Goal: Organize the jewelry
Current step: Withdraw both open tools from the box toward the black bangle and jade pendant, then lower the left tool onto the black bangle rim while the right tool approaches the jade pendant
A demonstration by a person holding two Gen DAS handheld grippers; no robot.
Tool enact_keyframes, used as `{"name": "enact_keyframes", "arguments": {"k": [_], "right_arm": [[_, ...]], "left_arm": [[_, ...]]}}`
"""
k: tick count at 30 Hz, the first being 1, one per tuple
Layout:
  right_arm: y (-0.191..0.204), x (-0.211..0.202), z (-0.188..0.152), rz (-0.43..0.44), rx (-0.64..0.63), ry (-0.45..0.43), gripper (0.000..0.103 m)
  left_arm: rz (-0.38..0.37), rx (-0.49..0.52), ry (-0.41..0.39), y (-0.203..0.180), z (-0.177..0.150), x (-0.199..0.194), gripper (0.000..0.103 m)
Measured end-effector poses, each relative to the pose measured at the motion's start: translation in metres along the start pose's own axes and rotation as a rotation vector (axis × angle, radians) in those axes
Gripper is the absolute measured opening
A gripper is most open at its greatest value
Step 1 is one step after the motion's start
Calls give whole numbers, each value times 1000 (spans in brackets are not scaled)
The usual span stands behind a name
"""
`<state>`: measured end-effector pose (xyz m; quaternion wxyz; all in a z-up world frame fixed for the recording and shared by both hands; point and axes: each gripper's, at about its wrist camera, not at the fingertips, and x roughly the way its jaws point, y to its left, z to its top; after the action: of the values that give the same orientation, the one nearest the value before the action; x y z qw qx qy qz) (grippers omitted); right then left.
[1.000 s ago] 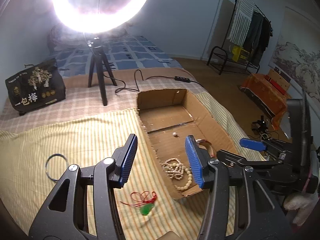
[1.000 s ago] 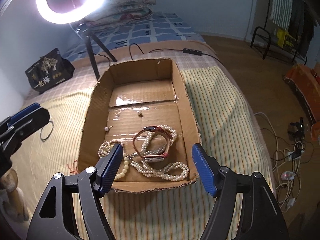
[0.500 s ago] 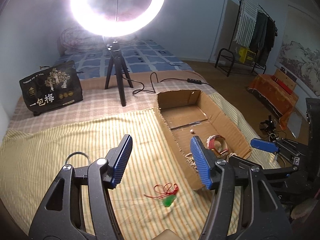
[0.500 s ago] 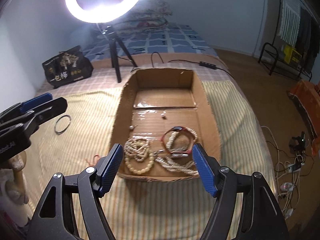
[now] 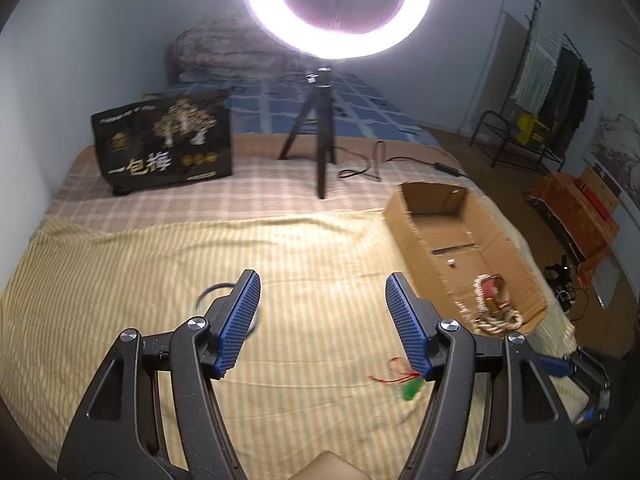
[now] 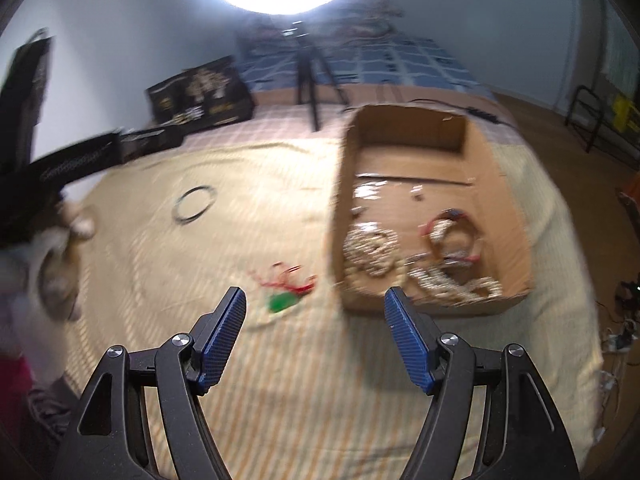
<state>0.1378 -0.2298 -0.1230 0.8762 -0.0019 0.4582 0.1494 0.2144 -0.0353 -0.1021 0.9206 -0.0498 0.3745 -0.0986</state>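
Your left gripper (image 5: 320, 316) has just been opening its jaws, and nothing lies between them; they hang apart over bare striped bedspread (image 5: 120, 280). Your right gripper (image 6: 314, 338) is spread too and holds nothing.

From the left gripper, the thin dark bangle (image 5: 212, 294) lies just past the left finger, partly hidden behind it, so it sits slightly left of your line of reach. The green pendant on its red cord (image 5: 408, 388) lies low and to the right, half tucked behind the right finger.

From the right gripper the same pendant (image 6: 282, 300) lies just ahead and a little left of centre, with its cord trailing away to the right toward the cardboard box (image 6: 344, 216), while the bangle (image 6: 194, 204) is well off to the left, close to your left hand.

So the split looks natural: left gripper for the bangle, right gripper for the pendant. The box, already holding the bead strands (image 6: 370, 250), stands right of both loose pieces, nearer your right gripper
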Motion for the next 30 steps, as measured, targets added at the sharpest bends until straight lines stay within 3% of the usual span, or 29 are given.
{"name": "enact_keyframes", "arguments": {"k": [10,18,30], "right_arm": [[23,44,-22,27,-61,88,71],[19,64,-22,25,-42,103,64],[23,85,-24,-26,-60,100,60]], "left_arm": [[41,-38,95,50,-26,19,67],[9,-91,156,79,-48,47,67],[49,-118,162,83,-50,88,74]]}}
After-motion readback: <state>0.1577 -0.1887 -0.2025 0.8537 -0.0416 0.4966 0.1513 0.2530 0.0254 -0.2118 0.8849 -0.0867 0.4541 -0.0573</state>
